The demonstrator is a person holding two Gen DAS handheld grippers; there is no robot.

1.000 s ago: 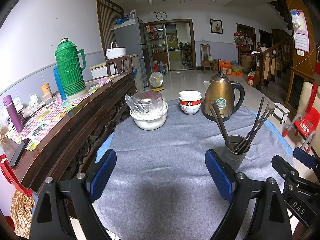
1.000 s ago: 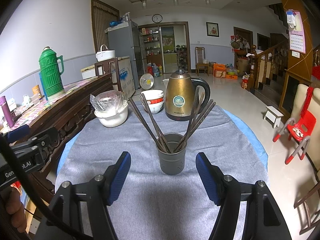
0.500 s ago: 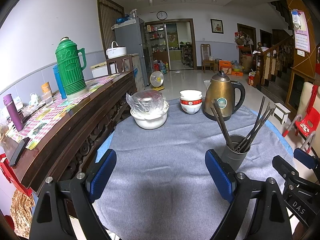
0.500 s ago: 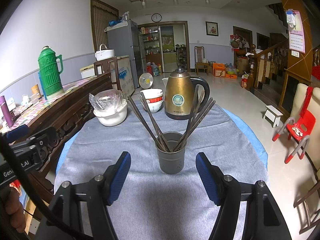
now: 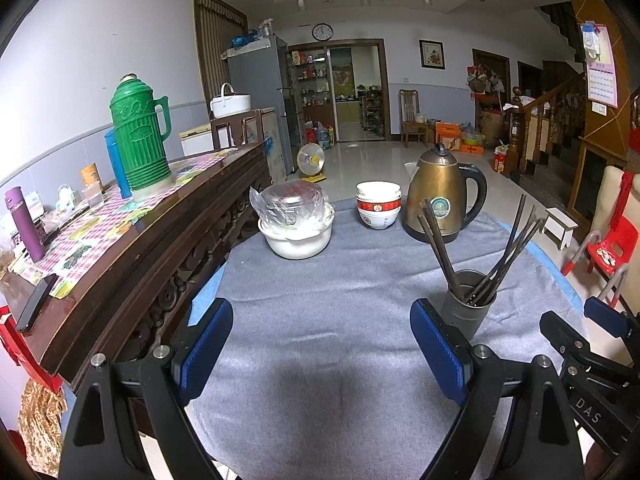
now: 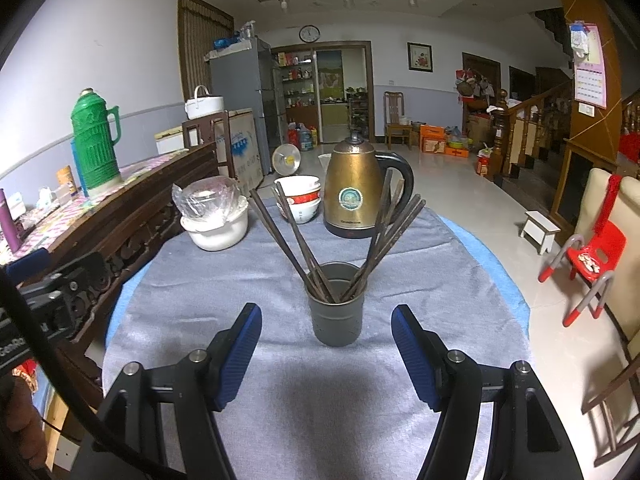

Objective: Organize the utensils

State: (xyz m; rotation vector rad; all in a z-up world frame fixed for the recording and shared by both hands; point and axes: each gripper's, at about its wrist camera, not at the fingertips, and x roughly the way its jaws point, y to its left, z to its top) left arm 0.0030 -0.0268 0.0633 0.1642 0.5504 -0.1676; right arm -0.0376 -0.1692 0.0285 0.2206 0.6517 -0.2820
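Note:
A dark grey utensil cup stands on the grey tablecloth and holds several dark chopsticks fanned left and right. My right gripper is open and empty, just short of the cup, which sits centred ahead of its blue pads. My left gripper is open and empty over bare cloth; the cup shows just beyond its right pad, with chopsticks sticking up. The right gripper's body shows at the left wrist view's right edge.
A brass kettle, stacked bowls and a white pot wrapped in plastic stand at the table's far side. A dark wooden sideboard with a green thermos runs along the left. A red chair is right.
Both grippers have drawn back slightly from the cup; the cup and chopsticks stand as before. Both jaws stay open.

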